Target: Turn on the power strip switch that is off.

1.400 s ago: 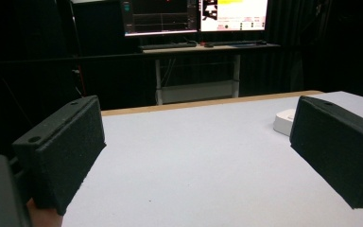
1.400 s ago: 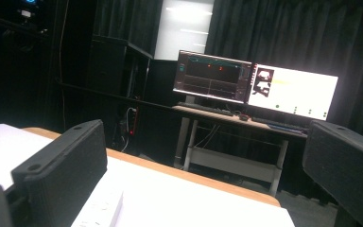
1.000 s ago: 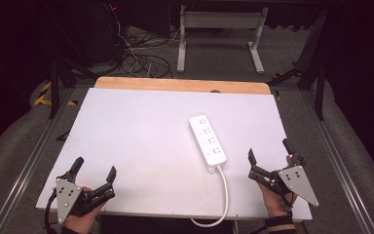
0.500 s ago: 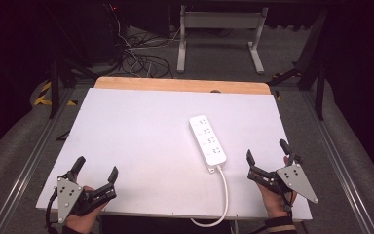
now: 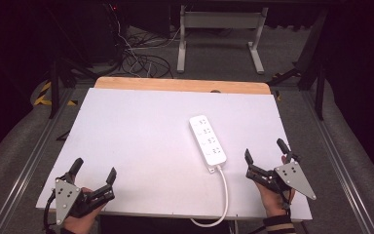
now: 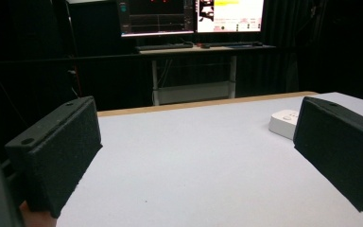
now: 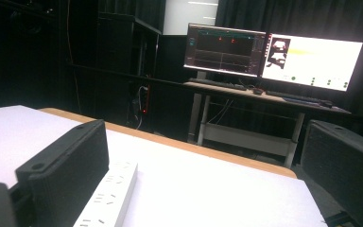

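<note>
Where its cord (image 5: 222,195) passes the table edge (image 5: 175,213), it vanishes.

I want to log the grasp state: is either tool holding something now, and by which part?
Nothing is held. The left tool and the right tool both stand open above the table, apart from the power strip.

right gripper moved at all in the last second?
Yes, slightly. In the high view the right gripper has crept up-table and a touch left, toward the power strip's near end. Jaws open, nothing held.
</note>
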Available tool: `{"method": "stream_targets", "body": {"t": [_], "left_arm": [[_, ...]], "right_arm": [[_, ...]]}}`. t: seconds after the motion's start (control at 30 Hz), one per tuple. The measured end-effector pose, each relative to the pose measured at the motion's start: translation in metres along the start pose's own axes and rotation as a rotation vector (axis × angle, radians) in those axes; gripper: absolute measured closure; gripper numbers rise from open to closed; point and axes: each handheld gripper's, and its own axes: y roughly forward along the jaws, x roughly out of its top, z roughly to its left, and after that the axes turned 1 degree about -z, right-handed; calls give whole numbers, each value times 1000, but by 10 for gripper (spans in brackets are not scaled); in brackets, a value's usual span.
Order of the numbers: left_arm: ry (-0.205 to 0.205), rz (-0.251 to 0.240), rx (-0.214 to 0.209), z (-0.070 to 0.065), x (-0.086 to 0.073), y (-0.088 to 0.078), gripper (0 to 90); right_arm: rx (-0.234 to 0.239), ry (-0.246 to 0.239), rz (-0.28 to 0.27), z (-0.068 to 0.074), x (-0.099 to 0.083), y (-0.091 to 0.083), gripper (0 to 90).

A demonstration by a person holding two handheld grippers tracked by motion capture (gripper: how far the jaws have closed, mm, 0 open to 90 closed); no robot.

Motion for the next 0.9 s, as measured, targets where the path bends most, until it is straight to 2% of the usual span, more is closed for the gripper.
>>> {"method": "stream_targets", "body": {"t": [0.9], "left_arm": [[1, 9, -6, 0, -1, 2, 22]], "right_arm": [[-1, 3, 1, -1, -1, 0, 18]]}}
